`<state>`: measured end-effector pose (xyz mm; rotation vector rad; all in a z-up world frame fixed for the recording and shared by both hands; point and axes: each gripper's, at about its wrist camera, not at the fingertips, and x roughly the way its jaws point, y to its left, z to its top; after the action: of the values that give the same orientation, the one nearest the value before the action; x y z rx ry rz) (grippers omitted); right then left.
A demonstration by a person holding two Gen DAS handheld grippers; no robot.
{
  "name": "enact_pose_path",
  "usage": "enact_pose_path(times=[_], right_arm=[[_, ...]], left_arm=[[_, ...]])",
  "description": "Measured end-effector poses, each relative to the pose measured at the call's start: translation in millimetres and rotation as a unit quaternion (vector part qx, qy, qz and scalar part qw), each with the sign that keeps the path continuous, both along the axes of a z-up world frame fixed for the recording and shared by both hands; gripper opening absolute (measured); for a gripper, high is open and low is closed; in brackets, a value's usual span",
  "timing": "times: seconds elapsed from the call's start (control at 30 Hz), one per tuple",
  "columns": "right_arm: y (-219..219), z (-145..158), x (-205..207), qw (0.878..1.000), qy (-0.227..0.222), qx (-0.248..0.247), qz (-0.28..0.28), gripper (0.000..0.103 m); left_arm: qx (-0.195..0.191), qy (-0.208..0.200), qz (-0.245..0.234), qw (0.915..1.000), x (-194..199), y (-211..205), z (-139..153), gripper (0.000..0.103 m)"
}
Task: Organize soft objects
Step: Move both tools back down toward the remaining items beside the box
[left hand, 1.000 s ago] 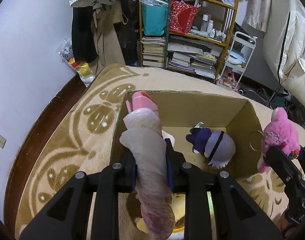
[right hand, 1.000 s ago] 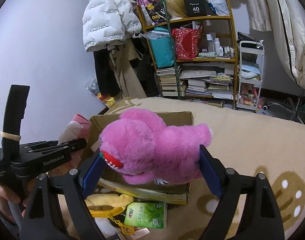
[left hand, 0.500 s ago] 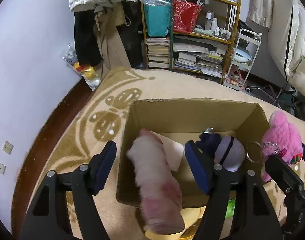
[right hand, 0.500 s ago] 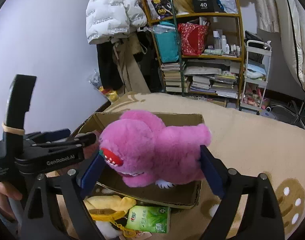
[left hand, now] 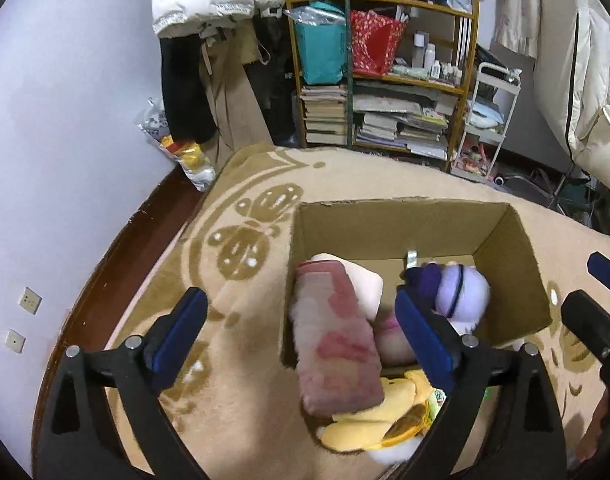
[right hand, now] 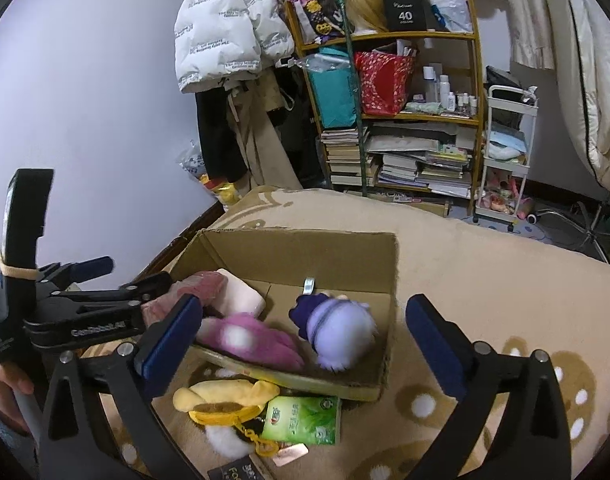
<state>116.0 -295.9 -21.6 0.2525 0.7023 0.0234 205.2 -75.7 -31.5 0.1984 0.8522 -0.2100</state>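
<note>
An open cardboard box sits on the beige patterned blanket. A long pink plush leans over its near-left rim, blurred. A purple-hatted lilac plush and a magenta plush lie inside. My left gripper is open and empty above the box's left side. My right gripper is open and empty above the box; its fingers show at the left wrist view's right edge.
A yellow plush and a green tissue pack lie on the blanket in front of the box. A cluttered bookshelf, hanging coats and a white trolley stand behind. The dark floor edge runs left.
Both grippers opened. The long pink plush dropped from the left gripper onto the box's left rim. The magenta plush fell from the right gripper into the box.
</note>
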Motion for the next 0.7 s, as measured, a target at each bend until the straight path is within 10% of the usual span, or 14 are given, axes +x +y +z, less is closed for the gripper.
enact_pose_path(times=[0.7], right_arm=[[36.1,-6.8,-72.2,0.999,0.045,-0.025,0.018,0.103]], left_arm=[[-0.048,0.044,0.011,0.9978,-85.0,41.2,-5.7,0.099]])
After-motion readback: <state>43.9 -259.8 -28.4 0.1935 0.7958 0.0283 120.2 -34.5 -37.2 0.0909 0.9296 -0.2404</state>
